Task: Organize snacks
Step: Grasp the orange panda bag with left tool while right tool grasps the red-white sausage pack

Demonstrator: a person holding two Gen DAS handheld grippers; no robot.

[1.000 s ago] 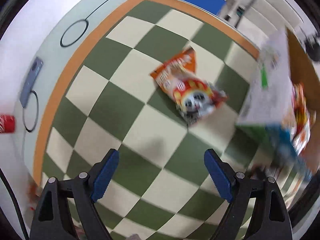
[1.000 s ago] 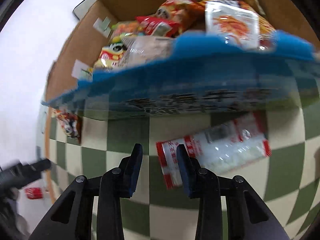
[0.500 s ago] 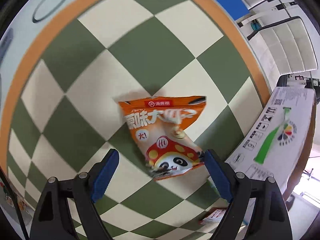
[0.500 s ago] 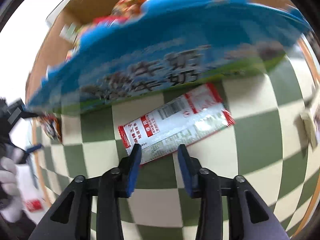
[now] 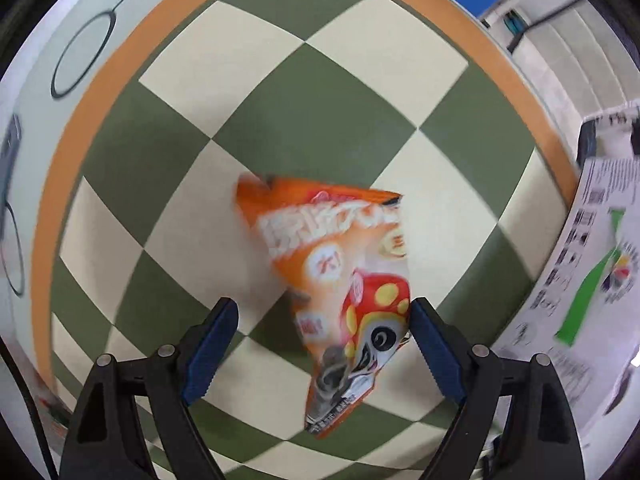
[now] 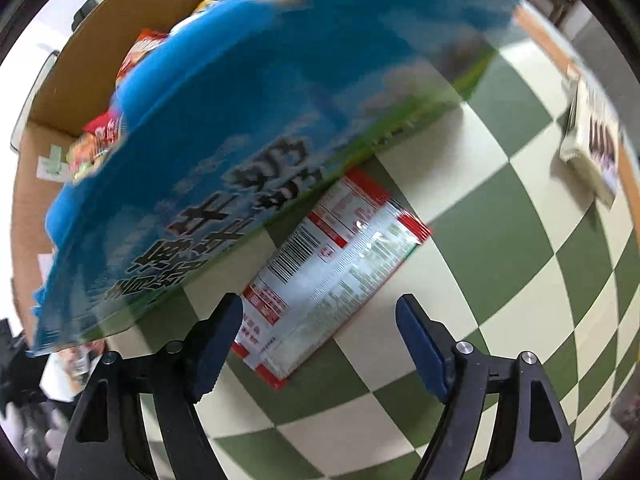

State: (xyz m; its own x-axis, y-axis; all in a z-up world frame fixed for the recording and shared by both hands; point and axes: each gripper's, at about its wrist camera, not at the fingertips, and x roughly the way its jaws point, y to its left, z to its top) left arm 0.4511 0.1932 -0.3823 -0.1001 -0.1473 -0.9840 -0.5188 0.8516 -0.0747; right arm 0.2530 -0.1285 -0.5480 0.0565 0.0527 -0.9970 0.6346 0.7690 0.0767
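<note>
Nearest in the left wrist view: left gripper (image 5: 323,350) pointing down, fingers spread wide and holding nothing, orange snack bag (image 5: 340,276) lying between them with its lower end close to the right finger (image 5: 434,348) but not pressed

In the right wrist view: right gripper (image 6: 318,344) also aimed down, fingers just been opening and now wide, gripping nothing; red-and-white packet (image 6: 324,280) flat on the cloth below and ahead of the gap, its far end tucked under the edge of the blue carton (image 6: 240,128)

Beyond that, other snacks (image 6: 104,136) already piled inside the carton

Likely trouble, as a judgement: closing on the slick, puffy orange bag so far off-centre could squirt it sideways or pinch only a corner; lifting the packet could snag on the carton wall above it; thin film lying flat may slide rather than lift

Underneath: green-and-cream checked cloth (image 5: 304,92) with an orange border on a pale tabletop (image 5: 36,40); a white printed box (image 5: 592,272) at the right edge, a small pack (image 6: 592,148) lying well apart; blue panel and white furniture far off, blurred
</note>
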